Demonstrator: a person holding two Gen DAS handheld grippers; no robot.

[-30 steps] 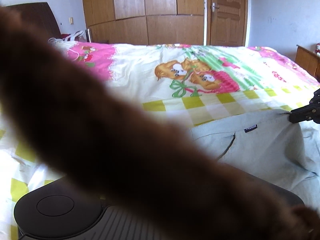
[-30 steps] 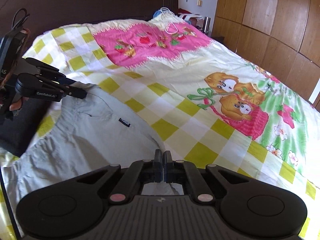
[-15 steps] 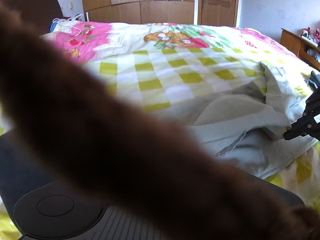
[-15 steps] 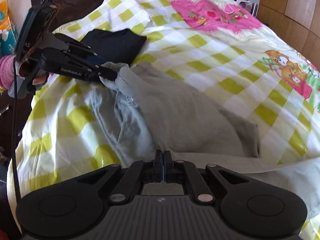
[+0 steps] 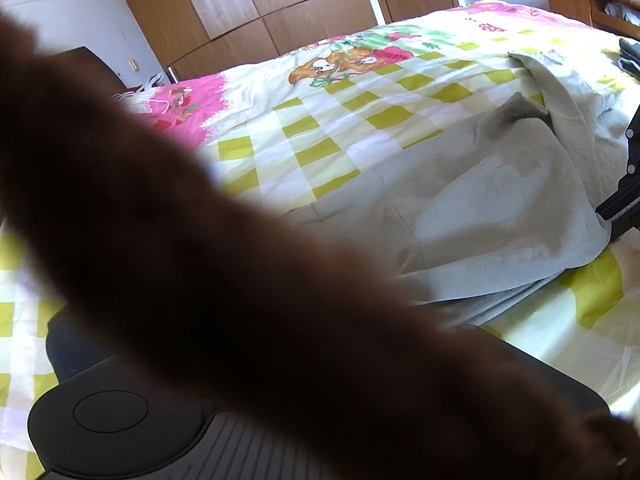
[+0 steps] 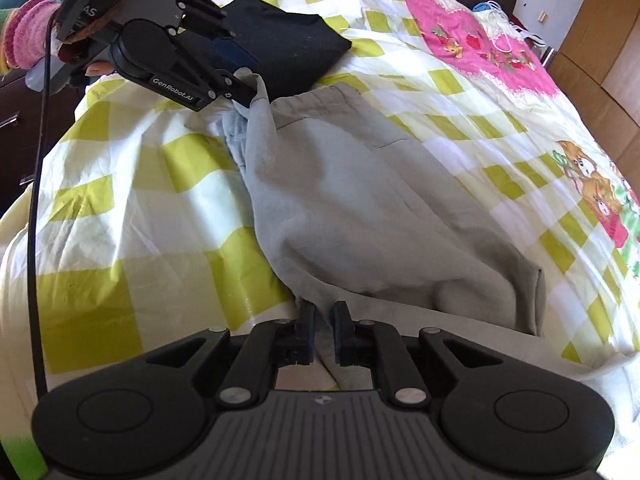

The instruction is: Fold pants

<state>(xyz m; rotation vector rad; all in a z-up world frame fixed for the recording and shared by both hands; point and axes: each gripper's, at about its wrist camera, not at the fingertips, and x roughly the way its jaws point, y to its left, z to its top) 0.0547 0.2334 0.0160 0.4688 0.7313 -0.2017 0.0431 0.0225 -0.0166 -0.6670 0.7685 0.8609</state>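
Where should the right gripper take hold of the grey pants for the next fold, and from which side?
Judging by how the grey pants lie, grip the near folded edge, where the right gripper stands with jaws parted around cloth. Come in low from the near side: there the layers stack into a thin edge, while the left gripper pinches the far waistband corner.

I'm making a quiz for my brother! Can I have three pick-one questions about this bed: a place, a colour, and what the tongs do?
1. Where is the black cloth? A floor; B bed, beside the pants; C chair.
2. The pants' colour? A red; B black; C grey.
3. The left tongs are? A pinching a pants corner; B wide open; C holding a cup.
Answers: B, it lies on the bed; C, pale grey fabric; A, cloth bunches at their tips.
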